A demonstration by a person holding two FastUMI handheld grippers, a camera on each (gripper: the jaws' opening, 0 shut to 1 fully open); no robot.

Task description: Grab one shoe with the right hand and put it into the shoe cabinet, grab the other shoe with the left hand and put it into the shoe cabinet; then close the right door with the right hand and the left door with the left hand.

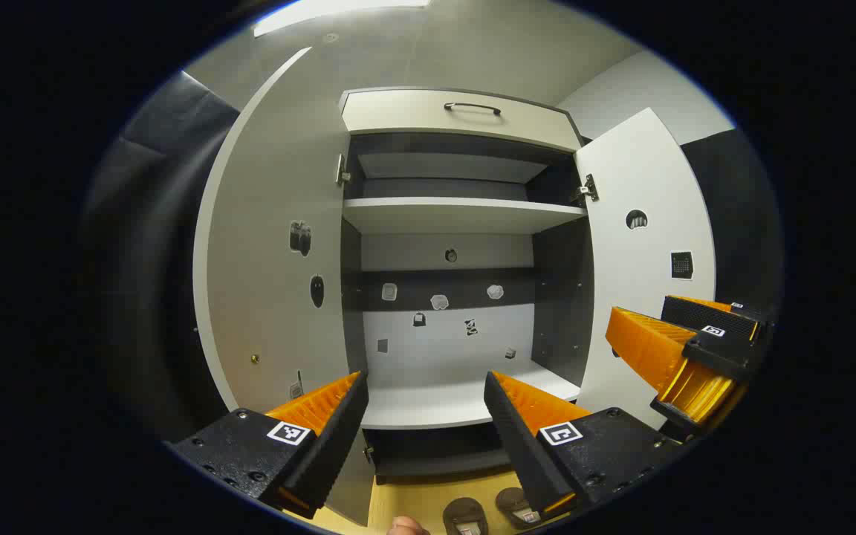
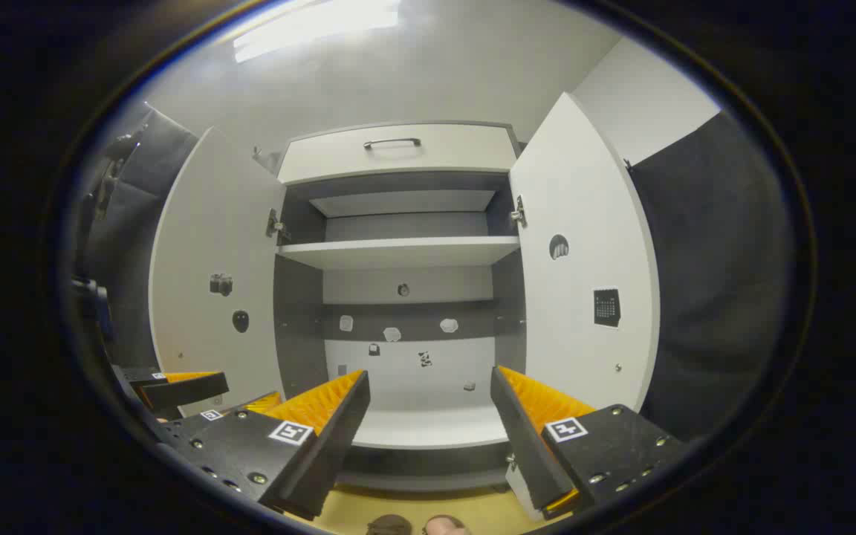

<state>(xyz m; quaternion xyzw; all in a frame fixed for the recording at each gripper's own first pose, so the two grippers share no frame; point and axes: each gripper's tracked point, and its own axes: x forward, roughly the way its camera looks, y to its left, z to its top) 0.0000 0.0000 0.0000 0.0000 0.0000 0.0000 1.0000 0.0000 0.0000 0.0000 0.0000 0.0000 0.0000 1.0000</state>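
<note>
Before open shoe cabinet (image 1: 465,215): both tools, left (image 1: 424,416) and right (image 2: 428,416), spread, empty (shoes (image 1: 465,516) on floor); shelves bare, doors unclosed, nothing done.

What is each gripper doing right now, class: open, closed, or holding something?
Left gripper: open, holding nothing, facing the shoe cabinet.
Right gripper: open, holding nothing.

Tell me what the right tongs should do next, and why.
Probably lower the right tongs toward the shoes on the floor in front of the cabinet. Both tongs stand open and empty, both doors are swung open, and the shelves hold no shoe yet, so the right-hand pickup likely comes first.
</note>
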